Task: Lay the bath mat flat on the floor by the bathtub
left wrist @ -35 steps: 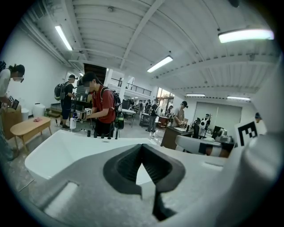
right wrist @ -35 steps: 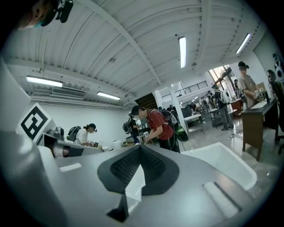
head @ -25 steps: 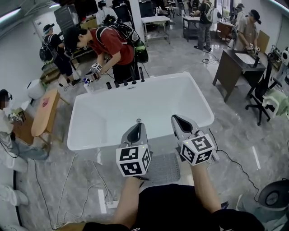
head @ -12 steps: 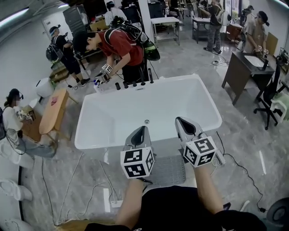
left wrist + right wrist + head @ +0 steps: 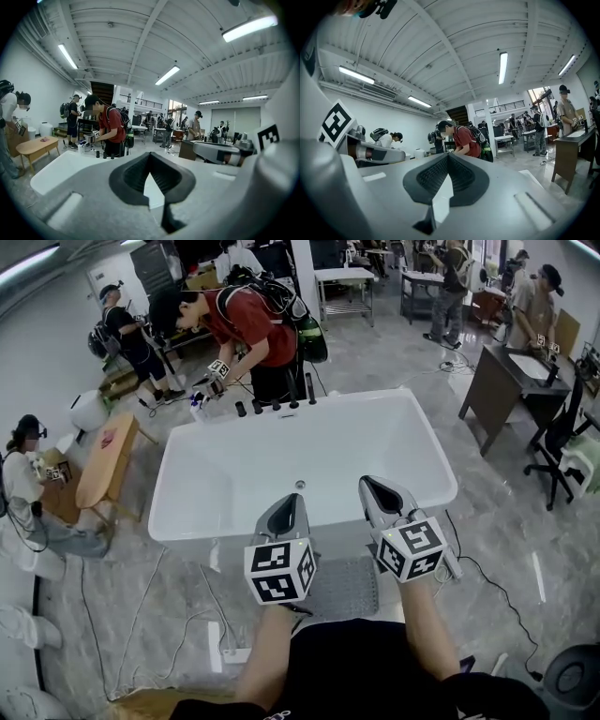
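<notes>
- Head view: the bath mat [image 5: 343, 589], grey, lies on the floor just beside the near wall of the white bathtub [image 5: 234, 474]. What shows of it looks flat. Its near edge is hidden by the person's body, its sides partly by the marker cubes.
- Head view: the left hand-held gripper [image 5: 287, 512] and the right hand-held gripper [image 5: 377, 493] hang side by side over the bathtub's near rim, well above the mat. Neither carries anything.
- Head view: loose cables [image 5: 141, 615] run across the floor left of the mat, on the bathtub's near side. A person in a red top [image 5: 248, 329] leans over the bathtub's far rim.
- Left gripper view: jaws together, nothing between the pads, bathtub beyond the tips.
- Right gripper view: jaws together as well, empty, pointing across the bathtub to the far side.
- Judgement: the laying looks done or very nearly so.
- Risks: a fold at the hidden near edge would go unnoticed. A foot shifting on the mat could skew it from the bathtub wall. A cable under its left edge would keep that edge from lying flat.
</notes>
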The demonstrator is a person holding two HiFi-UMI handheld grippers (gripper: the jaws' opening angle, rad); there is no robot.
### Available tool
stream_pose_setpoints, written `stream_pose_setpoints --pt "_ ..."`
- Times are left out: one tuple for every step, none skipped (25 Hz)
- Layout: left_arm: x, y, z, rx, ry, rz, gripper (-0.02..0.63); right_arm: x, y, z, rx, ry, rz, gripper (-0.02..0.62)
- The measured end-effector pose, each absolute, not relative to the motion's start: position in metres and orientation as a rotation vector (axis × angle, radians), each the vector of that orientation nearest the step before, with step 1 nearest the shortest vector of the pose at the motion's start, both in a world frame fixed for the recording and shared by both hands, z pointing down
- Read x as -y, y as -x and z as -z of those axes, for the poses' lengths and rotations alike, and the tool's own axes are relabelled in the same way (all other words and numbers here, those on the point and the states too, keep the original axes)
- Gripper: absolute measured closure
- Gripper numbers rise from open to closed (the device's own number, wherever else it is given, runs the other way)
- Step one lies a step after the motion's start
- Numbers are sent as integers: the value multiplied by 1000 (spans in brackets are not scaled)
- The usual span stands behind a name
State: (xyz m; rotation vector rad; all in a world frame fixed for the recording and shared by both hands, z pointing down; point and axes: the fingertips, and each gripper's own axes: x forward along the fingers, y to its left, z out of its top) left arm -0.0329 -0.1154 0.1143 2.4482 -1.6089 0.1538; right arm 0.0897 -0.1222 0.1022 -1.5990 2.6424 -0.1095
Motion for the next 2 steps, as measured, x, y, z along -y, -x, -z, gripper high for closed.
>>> stream_pose_setpoints --pt "117 32 -115 1609 -2449 -155 601 123 -90 -102 -2646 1598 104 589" --pt "118 32 -115 1609 -2450 -156 601 125 -90 -102 -2649 1597 98 589"
